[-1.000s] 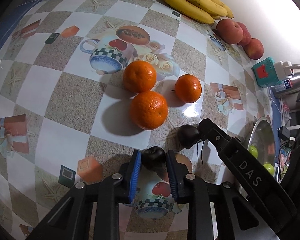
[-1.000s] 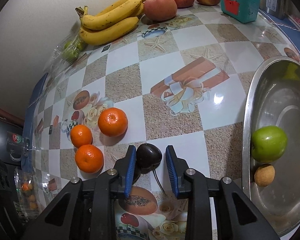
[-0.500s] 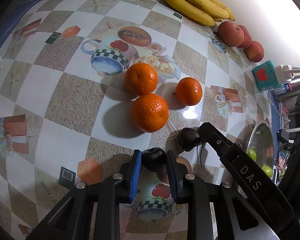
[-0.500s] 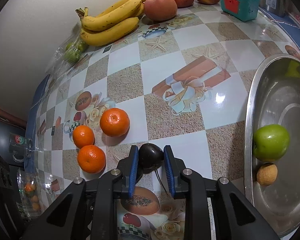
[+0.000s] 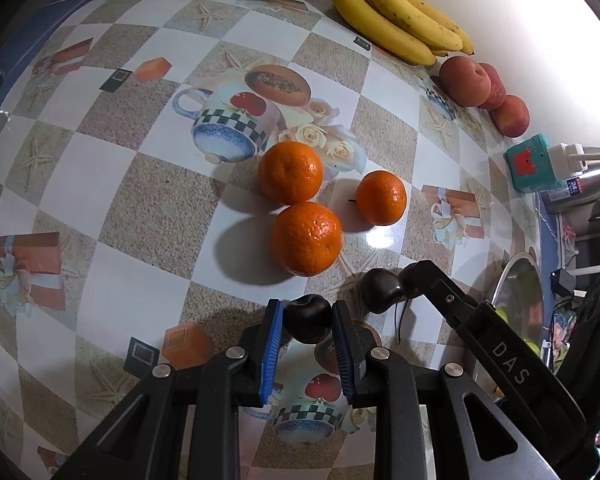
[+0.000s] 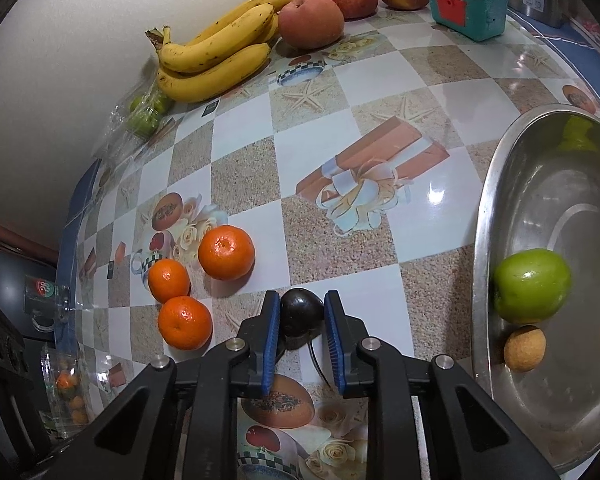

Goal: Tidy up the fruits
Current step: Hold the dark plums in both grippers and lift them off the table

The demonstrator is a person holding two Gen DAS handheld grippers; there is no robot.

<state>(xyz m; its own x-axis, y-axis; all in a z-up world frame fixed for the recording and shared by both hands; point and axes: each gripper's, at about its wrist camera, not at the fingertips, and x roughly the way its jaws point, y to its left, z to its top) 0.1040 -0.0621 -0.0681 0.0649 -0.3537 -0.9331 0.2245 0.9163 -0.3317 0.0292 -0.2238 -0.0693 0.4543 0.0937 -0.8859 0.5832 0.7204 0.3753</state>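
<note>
Dark, near-black fruit in both grippers. Left gripper (image 5: 307, 320) has its blue pads pressed onto both sides of a dark plum (image 5: 308, 317), so I'm clamped on it, low over the tablecloth (image 5: 148, 208). Right gripper (image 6: 302, 318) is clenched the same way on a 2nd dark plum (image 6: 301, 314); pads touch it on both sides, thin stem trailing under it. From the left cam I see that 2nd plum (image 5: 380, 289) w/ the right gripper's finger tip against it, just right of my left one.

3 oranges sit grouped just beyond the plums: front orange (image 5: 306, 239), rear orange (image 5: 291, 172), small orange (image 5: 381, 198) off to the right, apart from the other 2. Front & rear ones look touching or nearly so; can't tell for sure.

Far side, vs. the wall: banana bunch (image 6: 216, 54), then 3 peaches (image 6: 311, 20) in a row beside it, then a teal box (image 6: 470, 8). Clear bag of green fruit (image 6: 146, 114) lies left of the bananas.

Steel bowl (image 6: 488, 216) is on the right of the right cam, holding a green apple (image 6: 532, 285) and a small tan fruit (image 6: 524, 348) just below it, both near the bowl's left rim.
</note>
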